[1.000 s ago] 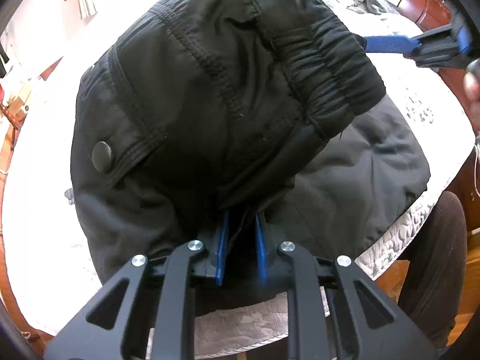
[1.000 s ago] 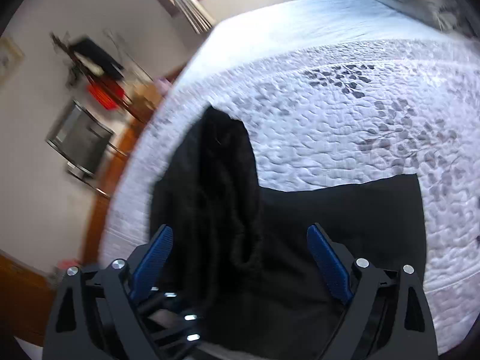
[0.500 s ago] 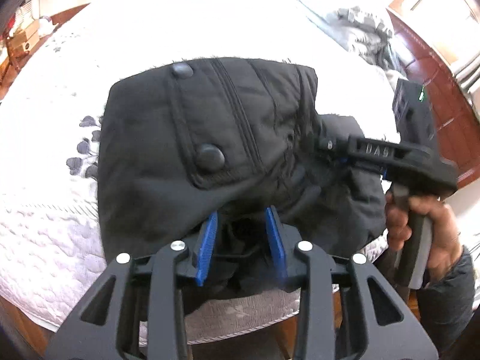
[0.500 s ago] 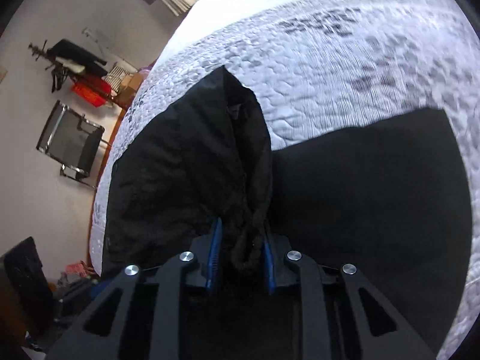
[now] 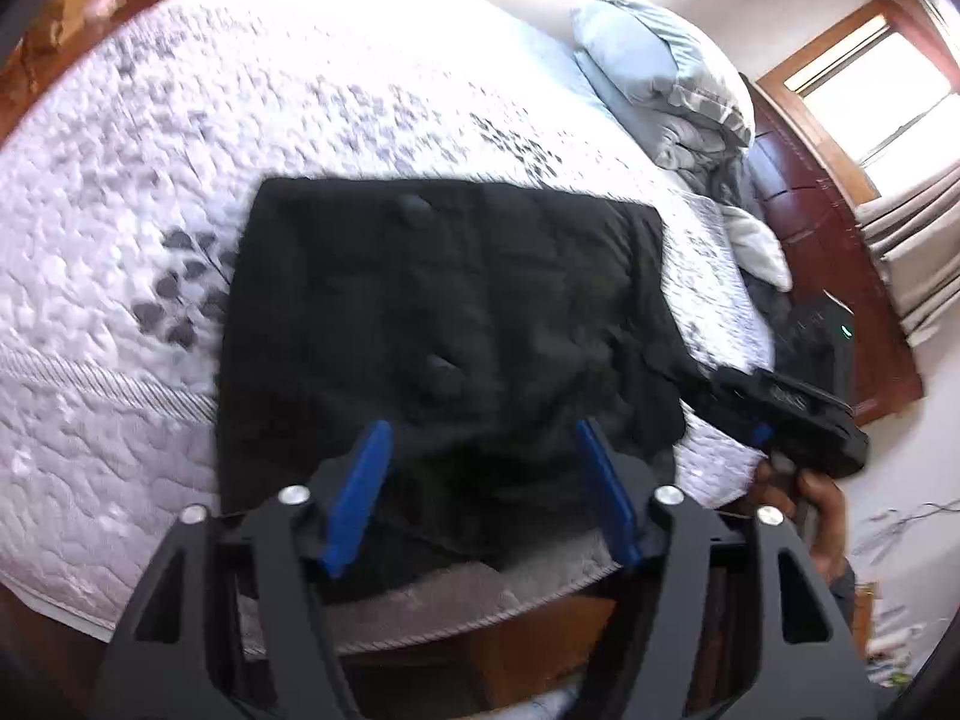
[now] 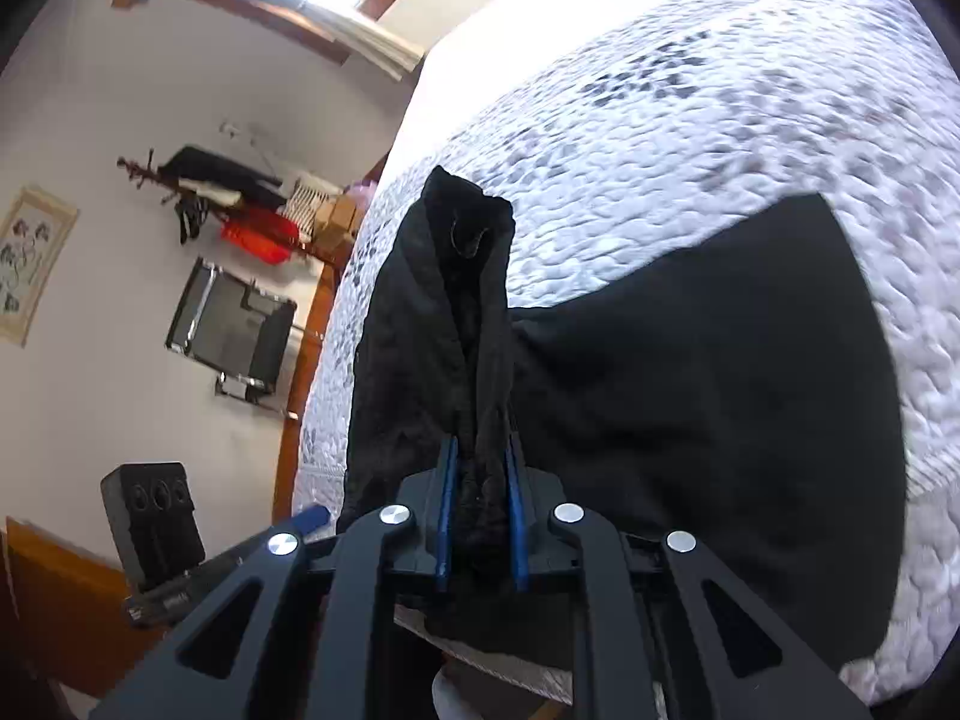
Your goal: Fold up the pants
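Observation:
The black pants (image 5: 444,324) lie folded into a rough rectangle near the front edge of the white quilted bed (image 5: 120,192). My left gripper (image 5: 486,492) is open and empty just above their near edge. My right gripper (image 6: 480,516) is shut on a bunched ridge of the pants (image 6: 456,324) at their right side and lifts it off the bed; the rest of the pants (image 6: 720,372) lies flat. The right gripper's body also shows in the left wrist view (image 5: 786,420), at the pants' right edge.
Grey pillows and bedding (image 5: 672,84) lie at the head of the bed by a window (image 5: 870,96). A coat rack (image 6: 210,192), a folding chair (image 6: 234,324) and a black speaker (image 6: 150,522) stand by the wall. The bed's wooden frame (image 5: 528,642) runs below me.
My left gripper has opened and let go of the pants, which now lie flat. My right gripper closed on the bunched fold and holds it raised.

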A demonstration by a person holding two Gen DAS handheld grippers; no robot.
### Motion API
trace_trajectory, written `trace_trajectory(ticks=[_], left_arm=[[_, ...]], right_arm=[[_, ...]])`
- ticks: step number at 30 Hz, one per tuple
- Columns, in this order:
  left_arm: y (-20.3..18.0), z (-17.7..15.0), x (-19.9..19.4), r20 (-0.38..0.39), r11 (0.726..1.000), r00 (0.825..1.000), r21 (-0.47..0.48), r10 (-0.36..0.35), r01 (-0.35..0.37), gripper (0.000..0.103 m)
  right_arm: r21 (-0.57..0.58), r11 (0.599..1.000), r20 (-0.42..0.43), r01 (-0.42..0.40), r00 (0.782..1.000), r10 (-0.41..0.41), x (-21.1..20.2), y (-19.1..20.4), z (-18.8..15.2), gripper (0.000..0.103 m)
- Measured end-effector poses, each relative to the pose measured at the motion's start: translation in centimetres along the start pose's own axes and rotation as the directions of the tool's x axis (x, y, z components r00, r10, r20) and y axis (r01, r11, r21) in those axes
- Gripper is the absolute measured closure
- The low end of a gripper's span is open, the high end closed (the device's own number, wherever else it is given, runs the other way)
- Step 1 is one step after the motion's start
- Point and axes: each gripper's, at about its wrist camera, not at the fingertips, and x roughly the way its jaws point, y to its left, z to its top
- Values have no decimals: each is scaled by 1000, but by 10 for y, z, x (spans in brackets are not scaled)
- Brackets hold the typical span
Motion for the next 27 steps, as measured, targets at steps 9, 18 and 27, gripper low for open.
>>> trace_trajectory(ticks=[9, 18, 27], left_arm=[[-14, 0, 28, -51, 996, 996, 58, 76, -73, 38], [-34, -2, 53, -69, 985, 989, 123, 130, -121, 37], [-43, -2, 57, -63, 971, 982, 169, 179, -166, 37]], right_arm=[[68, 997, 131, 40, 990, -49, -69, -31, -3, 89], [150, 979, 78, 137, 986, -150, -50, -81, -13, 89], [152, 967, 62, 204, 975, -215, -47, -99, -18, 69]])
